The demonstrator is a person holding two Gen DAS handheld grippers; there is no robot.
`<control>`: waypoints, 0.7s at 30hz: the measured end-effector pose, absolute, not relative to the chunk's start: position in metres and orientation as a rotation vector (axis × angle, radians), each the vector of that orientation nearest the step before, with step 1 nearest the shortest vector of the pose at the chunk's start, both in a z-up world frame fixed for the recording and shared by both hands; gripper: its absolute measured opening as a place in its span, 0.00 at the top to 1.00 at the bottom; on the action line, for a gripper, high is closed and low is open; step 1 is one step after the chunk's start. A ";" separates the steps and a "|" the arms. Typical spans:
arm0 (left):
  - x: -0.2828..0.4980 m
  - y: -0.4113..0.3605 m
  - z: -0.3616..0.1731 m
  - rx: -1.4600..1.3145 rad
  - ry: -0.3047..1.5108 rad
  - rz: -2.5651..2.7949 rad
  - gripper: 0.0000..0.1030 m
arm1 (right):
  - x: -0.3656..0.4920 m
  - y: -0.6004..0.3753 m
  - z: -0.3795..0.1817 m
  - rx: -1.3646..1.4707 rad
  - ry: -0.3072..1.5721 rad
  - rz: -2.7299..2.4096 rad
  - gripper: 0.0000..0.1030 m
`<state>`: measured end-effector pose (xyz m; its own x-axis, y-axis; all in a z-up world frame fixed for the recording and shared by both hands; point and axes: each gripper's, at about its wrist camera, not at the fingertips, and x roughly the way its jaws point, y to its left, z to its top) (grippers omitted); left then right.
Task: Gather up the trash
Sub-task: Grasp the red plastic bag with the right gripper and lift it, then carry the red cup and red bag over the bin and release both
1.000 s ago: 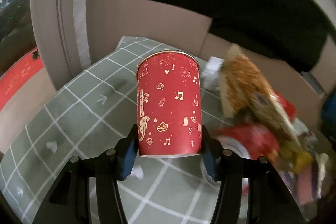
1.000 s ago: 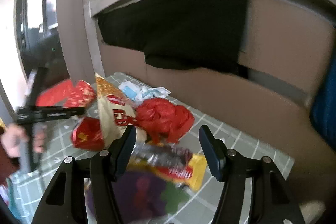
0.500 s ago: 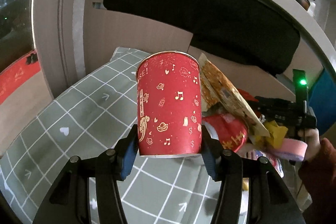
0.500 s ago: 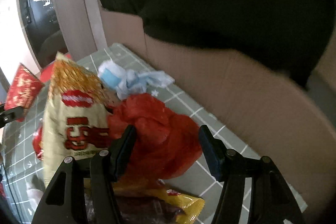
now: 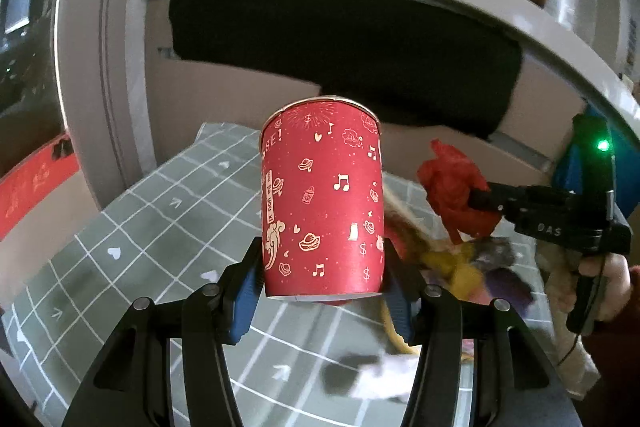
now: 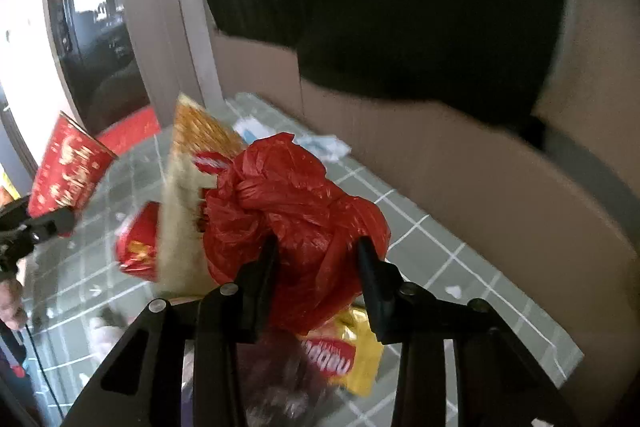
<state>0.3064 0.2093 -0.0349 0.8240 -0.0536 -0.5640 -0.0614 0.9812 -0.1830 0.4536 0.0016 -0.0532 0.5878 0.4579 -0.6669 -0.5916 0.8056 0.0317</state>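
The red paper cup [image 5: 322, 203] hides the tabletop [image 5: 160, 227] behind it and part of the wrappers. In the left wrist view the yellow and purple wrappers [image 5: 476, 273] are smeared; their print cannot be read. The red plastic bag [image 6: 296, 223] covers part of the yellow packet [image 6: 352, 351]. The dark wrapper [image 6: 276, 383] below is blurred.

One red cup [image 5: 322, 203], one red bag [image 6: 296, 223]

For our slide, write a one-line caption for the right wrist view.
Right gripper closes on a knotted red plastic bag above snack wrappers on the checked tablecloth.
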 end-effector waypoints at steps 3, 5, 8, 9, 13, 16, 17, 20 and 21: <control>0.296 0.194 -0.022 -0.187 0.579 -0.006 0.46 | 0.427 -0.012 -0.031 -0.180 0.669 0.599 0.66; 0.290 0.183 -0.014 -0.181 0.560 -0.014 0.46 | 0.410 -0.019 -0.017 -0.179 0.638 0.581 0.66; 0.281 0.165 0.000 -0.178 0.526 -0.023 0.46 | 0.380 -0.033 0.003 -0.194 0.591 0.530 0.66; 0.278 0.158 0.005 -0.171 0.516 -0.028 0.46 | 0.373 -0.037 0.006 -0.197 0.581 0.516 0.66; 0.269 0.130 0.018 -0.136 0.494 -0.042 0.46 | 0.335 -0.069 0.025 -0.169 0.539 0.469 0.66; 0.262 0.111 0.025 -0.125 0.478 -0.063 0.46 | 0.315 -0.097 0.034 -0.121 0.521 0.435 0.66; 0.260 0.103 0.027 -0.125 0.473 -0.075 0.46 | 0.309 -0.106 0.037 -0.103 0.516 0.425 0.66; 0.255 0.081 0.033 -0.122 0.470 -0.117 0.46 | 0.291 -0.127 0.042 -0.080 0.492 0.382 0.66; 0.254 0.074 0.033 -0.118 0.469 -0.130 0.46 | 0.290 -0.131 0.044 -0.073 0.488 0.369 0.66</control>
